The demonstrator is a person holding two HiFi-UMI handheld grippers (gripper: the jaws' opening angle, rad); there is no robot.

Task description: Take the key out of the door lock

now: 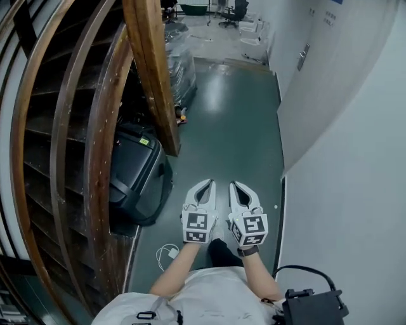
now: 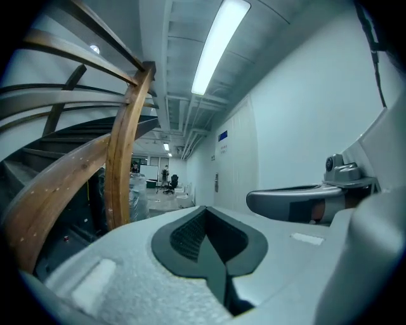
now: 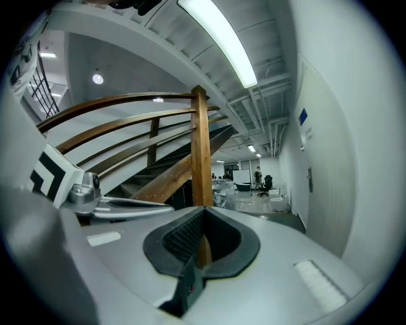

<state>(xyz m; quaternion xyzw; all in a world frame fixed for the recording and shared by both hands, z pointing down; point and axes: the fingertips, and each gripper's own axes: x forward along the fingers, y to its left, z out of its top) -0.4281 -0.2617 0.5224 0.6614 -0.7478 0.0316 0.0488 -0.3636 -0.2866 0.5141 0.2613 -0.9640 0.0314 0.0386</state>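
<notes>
No key and no lock show in any view. A door handle plate (image 1: pixel 303 57) sits far ahead on the white right wall, also visible as the handle plate (image 2: pixel 216 183) and the handle plate (image 3: pixel 309 179). My left gripper (image 1: pixel 207 185) and right gripper (image 1: pixel 236 185) are held side by side at waist height over the green floor, pointing down the corridor. Both are shut with nothing between the jaws. In the left gripper view the closed jaws (image 2: pixel 207 230) fill the bottom, with the right gripper (image 2: pixel 298 200) beside them. The right gripper view shows its own closed jaws (image 3: pixel 202 236).
A curved wooden stair rail with a post (image 1: pixel 155 70) stands at left, a black case (image 1: pixel 136 172) beneath it. A white charger and cable (image 1: pixel 169 254) lie on the floor by my feet. Plastic-wrapped goods (image 1: pixel 181 63) and an office chair (image 1: pixel 238 11) stand farther ahead. The white wall (image 1: pixel 355 165) is close on the right.
</notes>
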